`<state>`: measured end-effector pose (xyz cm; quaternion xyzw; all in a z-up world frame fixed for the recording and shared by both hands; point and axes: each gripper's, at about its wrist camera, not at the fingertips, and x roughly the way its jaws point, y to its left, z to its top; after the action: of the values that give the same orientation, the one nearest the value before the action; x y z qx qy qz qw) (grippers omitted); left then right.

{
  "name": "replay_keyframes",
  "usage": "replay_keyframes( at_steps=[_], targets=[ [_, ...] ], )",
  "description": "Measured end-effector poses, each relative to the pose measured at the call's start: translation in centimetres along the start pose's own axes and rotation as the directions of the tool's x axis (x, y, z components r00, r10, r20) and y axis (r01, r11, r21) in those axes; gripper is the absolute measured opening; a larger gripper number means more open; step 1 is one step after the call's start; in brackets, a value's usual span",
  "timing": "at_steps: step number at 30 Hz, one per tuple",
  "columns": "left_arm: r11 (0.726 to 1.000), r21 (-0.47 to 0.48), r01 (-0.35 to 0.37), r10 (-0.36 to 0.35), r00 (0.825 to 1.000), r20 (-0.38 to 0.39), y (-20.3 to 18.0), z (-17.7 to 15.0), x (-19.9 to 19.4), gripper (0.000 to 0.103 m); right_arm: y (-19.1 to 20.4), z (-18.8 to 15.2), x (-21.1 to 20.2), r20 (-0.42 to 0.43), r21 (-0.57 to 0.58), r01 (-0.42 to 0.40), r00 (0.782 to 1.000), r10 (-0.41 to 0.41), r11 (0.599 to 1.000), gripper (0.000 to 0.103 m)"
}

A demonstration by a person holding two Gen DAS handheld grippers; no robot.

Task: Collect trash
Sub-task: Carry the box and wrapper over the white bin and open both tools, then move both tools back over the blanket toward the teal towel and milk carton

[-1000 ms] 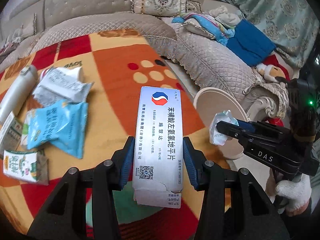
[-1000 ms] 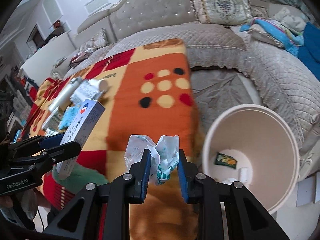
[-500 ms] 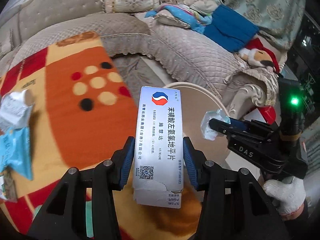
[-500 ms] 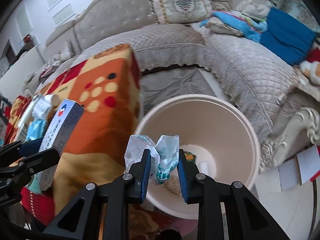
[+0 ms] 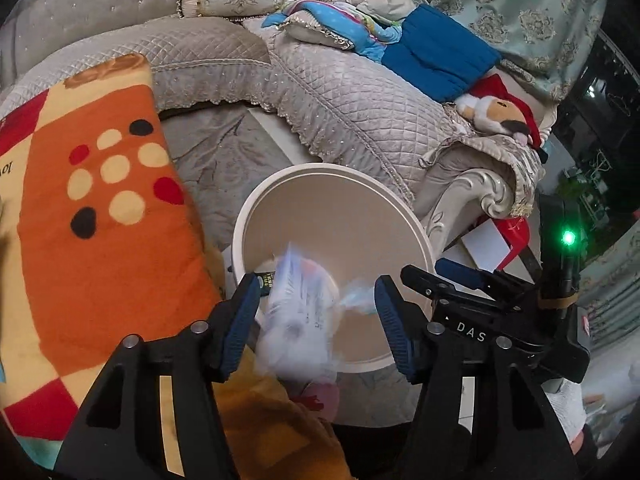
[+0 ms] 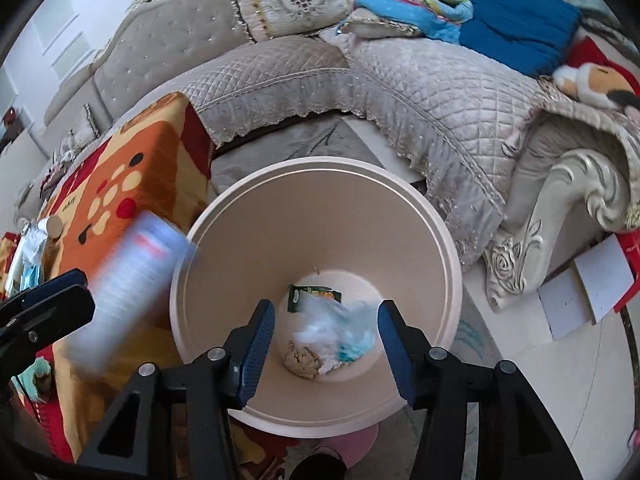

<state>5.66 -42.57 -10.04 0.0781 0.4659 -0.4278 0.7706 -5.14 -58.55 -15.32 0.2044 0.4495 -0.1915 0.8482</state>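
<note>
A cream round bin [image 5: 336, 184] [image 6: 320, 172] stands on the floor beside the orange blanket. My left gripper [image 5: 316, 316] is open above its near rim; the white medicine box [image 5: 298, 312] [image 6: 128, 292] is a blur falling between the jaws, free of them. My right gripper [image 6: 326, 340] is open over the bin's mouth; the crumpled plastic wrapper [image 6: 340, 336] [image 5: 356, 294] is a blur dropping below it. A green packet [image 6: 314, 294] and a tan crumpled scrap [image 6: 302, 358] lie on the bin's bottom.
The orange spotted blanket [image 5: 100, 216] [image 6: 120, 184] covers the surface to the left, with more wrappers at its far left [image 6: 30, 256]. A quilted grey sofa [image 5: 352, 96] curves behind the bin, with its carved arm [image 6: 572, 200] to the right.
Both grippers moved over the bin and opened. The medicine box and the plastic wrapper left the jaws and are falling.
</note>
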Motion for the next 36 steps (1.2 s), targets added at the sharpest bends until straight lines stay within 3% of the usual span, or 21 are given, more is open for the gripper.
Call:
replay_keyframes(
  at_steps=[13,20,36],
  targets=[
    [0.999,0.007,-0.046,0.046,0.999,0.008,0.1,-0.8,-1.2,0.058,2.0,-0.8,-0.7,0.014,-0.048,-0.014,1.000,0.015,0.999,0.052],
    [0.998,-0.008,-0.061,0.061,0.998,0.025,0.9,-1.5,-2.6,0.058,3.6,-1.1,-1.8,0.037,-0.066,-0.004,0.999,0.006,0.998,0.060],
    [0.986,-0.089,-0.139,0.145,0.987,0.063,6.0,-4.3,-7.9,0.058,9.7,-2.5,-3.2,0.031,-0.145,-0.067,0.997,0.072,0.987,0.060]
  ],
)
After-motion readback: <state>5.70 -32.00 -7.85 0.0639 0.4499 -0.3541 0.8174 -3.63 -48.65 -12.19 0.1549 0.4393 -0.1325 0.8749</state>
